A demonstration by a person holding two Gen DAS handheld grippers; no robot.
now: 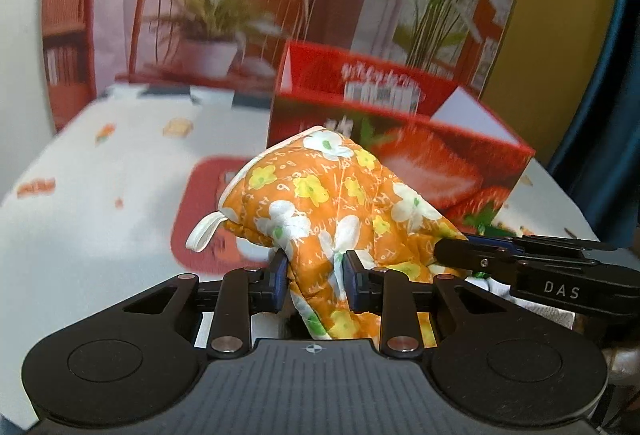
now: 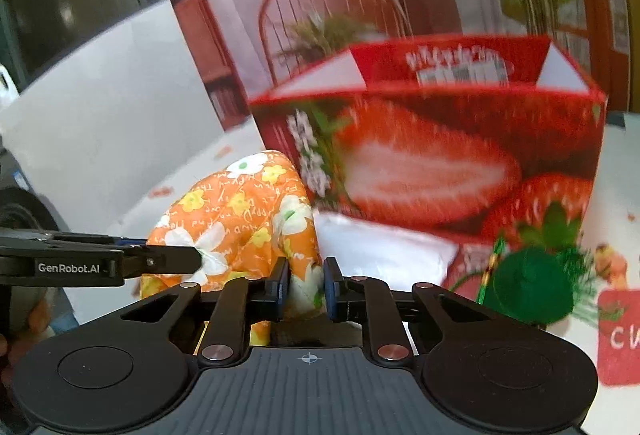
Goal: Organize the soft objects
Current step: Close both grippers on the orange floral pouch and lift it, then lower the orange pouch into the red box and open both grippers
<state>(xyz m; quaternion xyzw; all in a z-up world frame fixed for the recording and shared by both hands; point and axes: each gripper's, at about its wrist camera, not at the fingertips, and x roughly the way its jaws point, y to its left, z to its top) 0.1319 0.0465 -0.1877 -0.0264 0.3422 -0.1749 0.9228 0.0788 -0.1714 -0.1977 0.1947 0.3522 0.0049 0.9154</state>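
Orange quilted oven mitt (image 1: 340, 203) is bunching at frame centre, both the left claw (image 1: 315, 281) and the right claw (image 2: 306, 289) clenching its fabric. Judged step: lifting it; next, carrying over the strawberry box (image 2: 432, 155) behind.

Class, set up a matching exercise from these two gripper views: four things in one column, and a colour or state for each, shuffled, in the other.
Things:
1. oven mitt
2. strawberry box
3. pom-pom
4. hanging loop

Colour or state:
A. green, lying on the table
B. white, at the mitt's edge
C. orange with flowers, pinched by both grippers
D. red, top open

Pairs: 1-C, 2-D, 3-A, 4-B
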